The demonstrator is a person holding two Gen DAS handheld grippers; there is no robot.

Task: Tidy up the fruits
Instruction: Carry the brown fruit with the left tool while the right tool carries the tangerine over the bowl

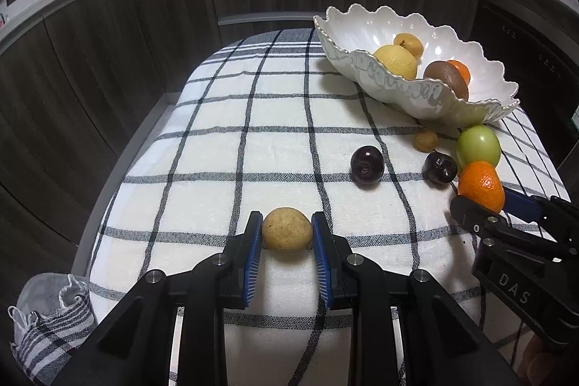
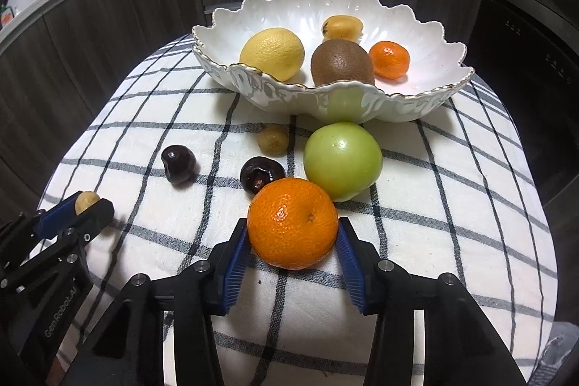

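At the bottom centre of the left wrist view, the left gripper (image 1: 287, 234) is closed on a small tan fruit (image 1: 287, 229), with both blue pads touching its sides. The fruit sits on the checked cloth (image 1: 217, 132) covering the desk. At the upper right, a white scalloped bowl (image 1: 380, 80) holds a lemon (image 1: 396, 60), a kiwi (image 1: 447, 76), a loquat (image 1: 409, 44) and a small mandarin (image 1: 461, 71). Below the bowl, on the cloth, lie a small brown fruit (image 1: 426, 140), a green apple (image 1: 478, 146) and two dark plums (image 1: 366, 164) (image 1: 440, 168). At the right edge, the right gripper (image 1: 483, 194) grips a large mandarin (image 1: 481, 185).

At the bottom centre of the right wrist view, the right gripper (image 2: 293, 234) holds the large mandarin (image 2: 293, 222) between its blue pads. The green apple (image 2: 343, 160) lies just above and right of it; whether they touch cannot be determined. One dark plum (image 2: 261, 173) lies just beside the mandarin at its upper left, the other (image 2: 178, 164) further left, and the small brown fruit (image 2: 273, 140) is near the bowl's base. The bowl (image 2: 325, 104) occupies the upper centre, containing the lemon (image 2: 272, 53), kiwi (image 2: 342, 62), loquat (image 2: 342, 27) and small mandarin (image 2: 389, 59). At the left edge, the left gripper (image 2: 85, 205) holds the small tan fruit (image 2: 86, 201) over the cloth (image 2: 434, 187).
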